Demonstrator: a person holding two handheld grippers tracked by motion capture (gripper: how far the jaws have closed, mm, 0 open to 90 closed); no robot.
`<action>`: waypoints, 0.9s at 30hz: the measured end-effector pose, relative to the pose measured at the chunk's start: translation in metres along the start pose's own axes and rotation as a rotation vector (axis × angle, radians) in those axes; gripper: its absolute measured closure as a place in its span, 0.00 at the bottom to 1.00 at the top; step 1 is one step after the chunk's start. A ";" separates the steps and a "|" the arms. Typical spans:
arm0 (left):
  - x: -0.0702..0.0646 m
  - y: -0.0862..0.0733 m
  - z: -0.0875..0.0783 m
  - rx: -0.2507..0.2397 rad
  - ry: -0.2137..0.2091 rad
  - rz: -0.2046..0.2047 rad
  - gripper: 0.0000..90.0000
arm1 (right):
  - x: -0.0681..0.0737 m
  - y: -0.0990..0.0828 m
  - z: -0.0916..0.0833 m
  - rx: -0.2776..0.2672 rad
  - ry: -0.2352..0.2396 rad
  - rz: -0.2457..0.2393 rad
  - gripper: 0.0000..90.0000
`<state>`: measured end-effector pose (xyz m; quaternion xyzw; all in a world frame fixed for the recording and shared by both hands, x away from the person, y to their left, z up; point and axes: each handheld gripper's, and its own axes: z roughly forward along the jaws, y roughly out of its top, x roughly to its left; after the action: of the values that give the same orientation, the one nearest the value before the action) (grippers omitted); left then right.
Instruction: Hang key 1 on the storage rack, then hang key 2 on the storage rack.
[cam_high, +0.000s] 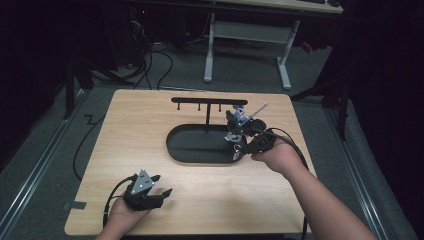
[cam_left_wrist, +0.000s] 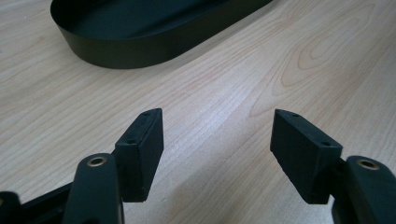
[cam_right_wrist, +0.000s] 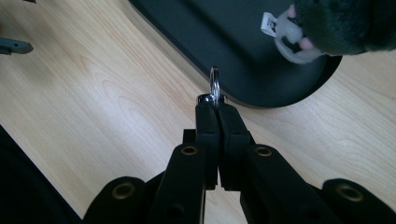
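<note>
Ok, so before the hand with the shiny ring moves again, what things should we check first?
1. Right gripper shut on the metal ring: ok.
2. Ring held deep enough not to slip: cannot tell, only its edge shows between the jaws.
3. Left gripper open and off to the side on the table: ok.
4. Black tray sitting flat: ok.
5. Hook rack upright behind the tray: ok.
6. Which hook is free: cannot tell.

Pale wood-grain worktop (cam_left_wrist: 224, 84), smooth; matt black tray (cam_left_wrist: 140, 42); shiny metal ring (cam_right_wrist: 214, 84) in the matt plastic right gripper (cam_right_wrist: 216, 105).
</note>
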<state>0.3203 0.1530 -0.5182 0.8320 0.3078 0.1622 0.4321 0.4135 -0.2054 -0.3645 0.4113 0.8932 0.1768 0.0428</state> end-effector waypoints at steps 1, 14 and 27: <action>0.000 0.000 0.000 0.001 -0.001 0.000 0.39 | 0.000 0.000 0.000 0.000 0.000 0.000 0.99; -0.001 0.001 0.002 0.010 -0.003 0.007 0.39 | -0.002 0.034 -0.004 -0.008 0.007 -0.012 0.99; -0.005 0.001 0.004 0.021 -0.005 0.019 0.39 | -0.009 0.070 0.000 -0.039 0.009 -0.006 0.99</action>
<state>0.3194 0.1470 -0.5198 0.8397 0.3005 0.1610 0.4228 0.4702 -0.1702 -0.3406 0.4069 0.8910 0.1958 0.0474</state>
